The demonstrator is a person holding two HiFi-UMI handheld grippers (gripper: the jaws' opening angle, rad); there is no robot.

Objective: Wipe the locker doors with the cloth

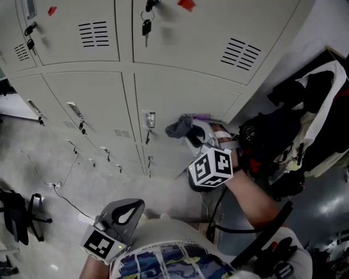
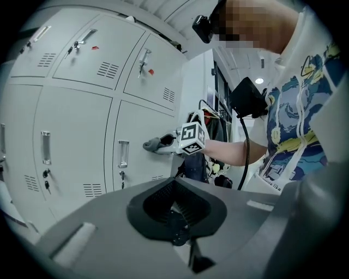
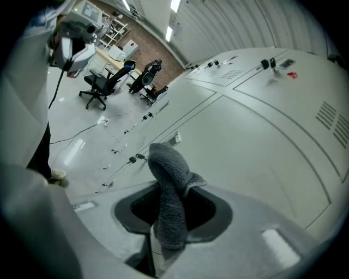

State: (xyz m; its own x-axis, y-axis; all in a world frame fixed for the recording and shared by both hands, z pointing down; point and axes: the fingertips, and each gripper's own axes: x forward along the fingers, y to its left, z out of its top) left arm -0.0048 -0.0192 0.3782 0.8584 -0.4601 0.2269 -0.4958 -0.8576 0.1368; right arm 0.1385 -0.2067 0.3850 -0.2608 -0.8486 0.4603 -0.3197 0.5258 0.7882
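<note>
Firmly clenched, the right tongs point(image 3: 170, 218) grip a grey fleecy cloth point(image 3: 166, 169), which stands up between the jaws and folds over at its top. In the head view, the bunched end of the cloth is pressed against a pale grey locker door point(image 1: 185, 95) in the lower row, just right of that door's handle point(image 1: 149, 119). The marker cube point(image 1: 211, 168) sits behind the jaws, at the end of the person's bare forearm point(image 1: 256, 196). To the right of the right tongs, dark clothing point(image 1: 283, 131) is bunched beside the end of the lockers. Above them, on the upper row, keys point(image 1: 146, 24) hang from a lock and a red tag point(image 1: 186, 4) sits on the door.

The left tongs point(image 2: 175, 218) are closed with nothing between them. They are held low and well apart from the lockers, near the person's patterned shirt point(image 1: 163, 261). Off to their left, a thin cable point(image 1: 52, 184) trails across the pale floor point(image 1: 65, 163). The right gripper view shows office chairs point(image 3: 101, 84) far down the room.
</note>
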